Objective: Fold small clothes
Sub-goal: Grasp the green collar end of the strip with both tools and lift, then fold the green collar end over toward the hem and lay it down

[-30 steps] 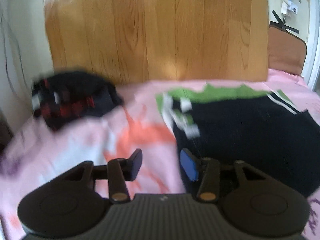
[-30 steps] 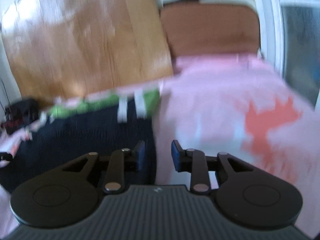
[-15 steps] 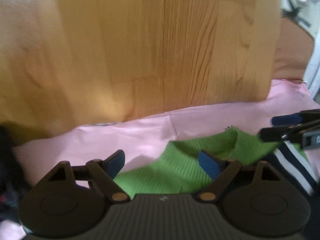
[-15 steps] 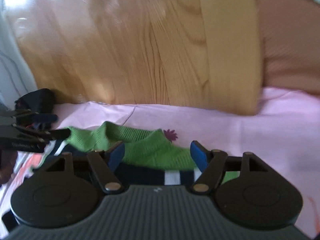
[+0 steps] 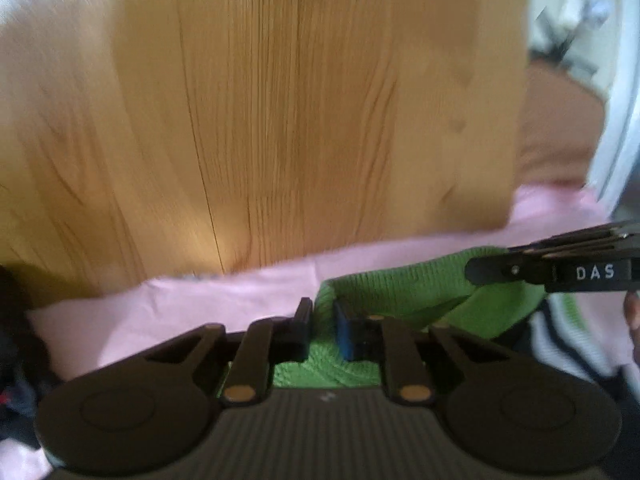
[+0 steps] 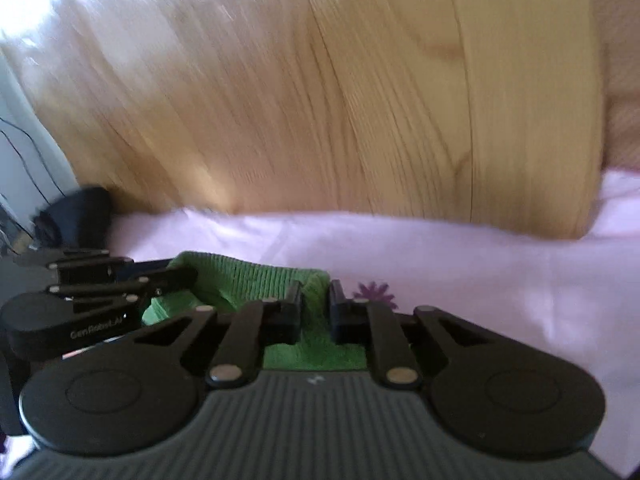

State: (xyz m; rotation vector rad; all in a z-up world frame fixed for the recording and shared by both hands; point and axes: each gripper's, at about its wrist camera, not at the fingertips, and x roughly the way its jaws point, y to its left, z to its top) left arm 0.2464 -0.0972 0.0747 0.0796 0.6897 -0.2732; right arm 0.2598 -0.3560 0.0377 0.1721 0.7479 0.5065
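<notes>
Gripping: my left gripper (image 5: 321,325) and right gripper (image 6: 313,309) closing on green hem (image 5: 404,292), 1 corner each
Fold: not yet made; all folding left

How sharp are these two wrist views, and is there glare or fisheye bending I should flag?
Left wrist: headboard grain smeared by motion blur, left tongs and green hem fairly sharp, corners vignetted dark. Right wrist: sunlight glare washes out the headboard's upper left, grain streaked; right tongs crisp; pink sheet edge bows from fisheye.
</notes>
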